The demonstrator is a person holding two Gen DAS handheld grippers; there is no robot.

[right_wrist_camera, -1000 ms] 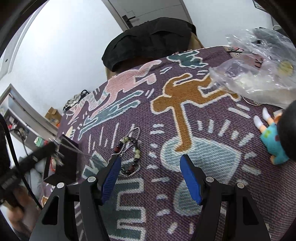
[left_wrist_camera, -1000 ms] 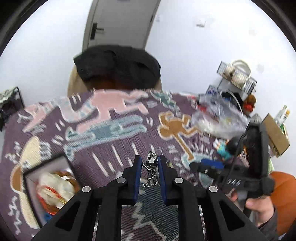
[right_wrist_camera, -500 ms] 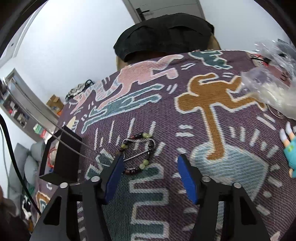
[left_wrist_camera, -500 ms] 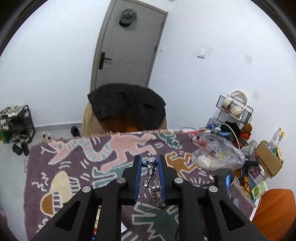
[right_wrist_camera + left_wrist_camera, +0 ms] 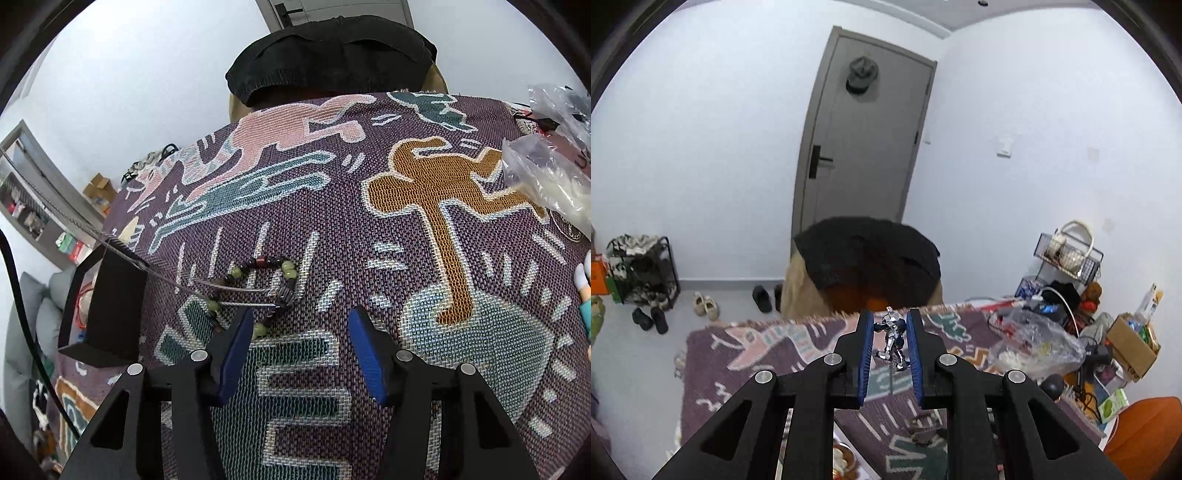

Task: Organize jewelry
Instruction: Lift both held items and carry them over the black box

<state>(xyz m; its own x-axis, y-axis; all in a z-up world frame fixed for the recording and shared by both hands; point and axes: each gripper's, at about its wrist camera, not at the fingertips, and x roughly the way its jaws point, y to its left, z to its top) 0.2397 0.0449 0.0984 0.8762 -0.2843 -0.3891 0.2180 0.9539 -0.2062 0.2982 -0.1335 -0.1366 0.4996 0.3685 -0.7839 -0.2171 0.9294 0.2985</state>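
Note:
My left gripper (image 5: 889, 322) is shut on a small silver figure pendant (image 5: 891, 338), held high over the table. Its chain (image 5: 894, 376) hangs down from the pads. In the right wrist view the same silver chain (image 5: 55, 216) slants down from the upper left, and its end lies across a bracelet of green and dark beads (image 5: 258, 275) on the patterned cloth (image 5: 406, 258). My right gripper (image 5: 301, 326) hovers open just in front of the bracelet. Its left finger (image 5: 236, 343) is beside the lowest beads, and nothing is between the pads. An open black jewelry box (image 5: 110, 295) stands to the left.
A crumpled clear plastic bag (image 5: 546, 173) lies at the cloth's right side, with a small toy figure (image 5: 585, 295) at the right edge. Beyond the table stands a chair draped in black fabric (image 5: 871, 266). Clutter and a cardboard box (image 5: 1134, 343) fill the right corner.
My left gripper has risen and tipped up with the pendant, drawing the chain off the table. My right gripper has moved toward the bracelet, and its jaws have narrowed.

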